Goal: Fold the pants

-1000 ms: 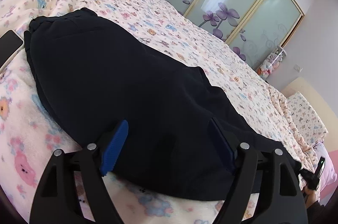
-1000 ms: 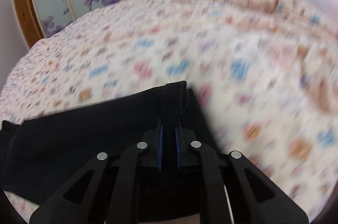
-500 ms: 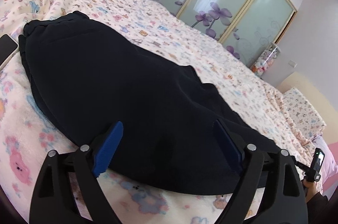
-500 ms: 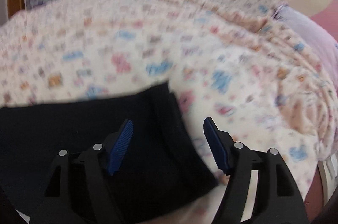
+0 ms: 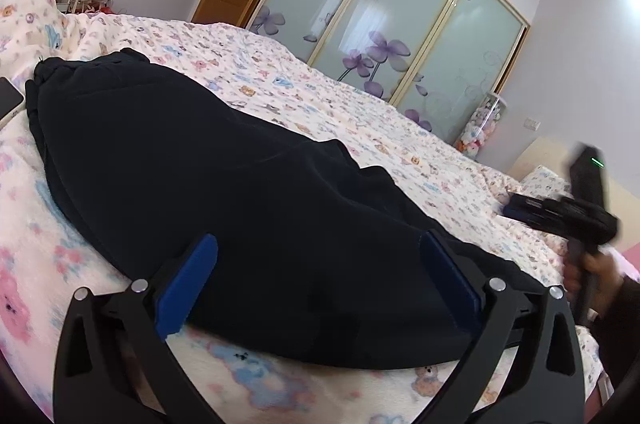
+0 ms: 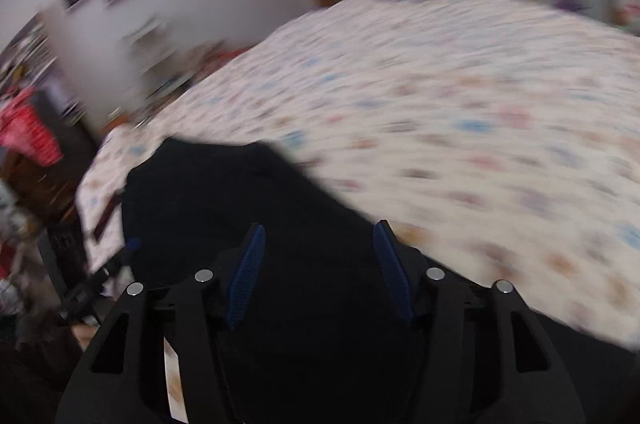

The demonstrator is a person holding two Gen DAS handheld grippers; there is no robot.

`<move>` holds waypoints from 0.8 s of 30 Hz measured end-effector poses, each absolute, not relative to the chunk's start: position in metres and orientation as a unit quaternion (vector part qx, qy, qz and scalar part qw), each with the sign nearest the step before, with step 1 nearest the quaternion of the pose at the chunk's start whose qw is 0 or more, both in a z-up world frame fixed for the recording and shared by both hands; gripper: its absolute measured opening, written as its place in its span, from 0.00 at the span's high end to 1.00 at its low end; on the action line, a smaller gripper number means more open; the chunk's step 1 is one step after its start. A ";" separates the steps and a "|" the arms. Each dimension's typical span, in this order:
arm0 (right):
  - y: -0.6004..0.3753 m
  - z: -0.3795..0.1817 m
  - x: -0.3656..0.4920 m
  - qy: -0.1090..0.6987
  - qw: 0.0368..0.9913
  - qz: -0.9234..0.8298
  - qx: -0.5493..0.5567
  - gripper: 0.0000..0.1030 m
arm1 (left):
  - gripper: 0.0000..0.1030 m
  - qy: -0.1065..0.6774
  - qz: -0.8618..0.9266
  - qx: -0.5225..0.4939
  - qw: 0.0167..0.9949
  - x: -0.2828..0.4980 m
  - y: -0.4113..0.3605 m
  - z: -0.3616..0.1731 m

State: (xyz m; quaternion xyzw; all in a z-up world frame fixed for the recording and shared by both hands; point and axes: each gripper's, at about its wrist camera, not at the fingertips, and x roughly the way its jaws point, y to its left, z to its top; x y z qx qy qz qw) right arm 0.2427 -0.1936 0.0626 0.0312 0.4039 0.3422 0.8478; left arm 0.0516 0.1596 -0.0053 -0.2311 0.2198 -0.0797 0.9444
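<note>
The left gripper (image 5: 318, 278) has just opened its jaws wide, straddling the dark navy folded pants (image 5: 224, 183) without pinching. The right gripper (image 6: 318, 264) (blurred) has just narrowed, half spread above them. Pants lie on the floral fleece bedspread (image 5: 360, 111).

Bright, even daylight throughout, seemingly from a window outside both views. Soft reflected glare on the frosted wardrobe doors (image 5: 400, 23), plus one small bright spot. Only faint shadows on the floral bedspread (image 5: 320, 95). Dark pants (image 5: 224, 191) nearly featureless, folds lost in blackness. Left wrist view sharp, apart from a motion-smeared right gripper (image 5: 516, 207) at its right edge. Right wrist view heavily streaked by motion blur, background shelves unreadable. Strong fisheye bending and black vignette corners in both.
</note>
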 end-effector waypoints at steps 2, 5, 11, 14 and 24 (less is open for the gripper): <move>-0.157 0.050 0.267 0.423 0.834 0.355 0.011 0.45 | 0.02 0.216 -0.085 -0.235 0.944 0.050 0.160 -0.007; -0.121 0.031 0.288 0.446 0.816 0.366 -0.021 0.45 | 0.02 0.217 -0.089 -0.238 0.943 0.051 0.161 -0.010; -0.085 0.007 0.282 0.459 0.802 0.369 -0.099 0.82 | 0.02 0.215 -0.102 -0.252 0.938 0.052 0.163 -0.013; -0.086 0.007 0.273 0.451 0.807 0.366 -0.111 0.94 | 0.02 0.212 -0.105 -0.256 0.937 0.051 0.164 -0.013; -0.074 0.011 0.296 0.418 0.847 0.284 -0.165 0.94 | 0.02 0.221 -0.115 -0.255 0.934 0.056 0.162 -0.015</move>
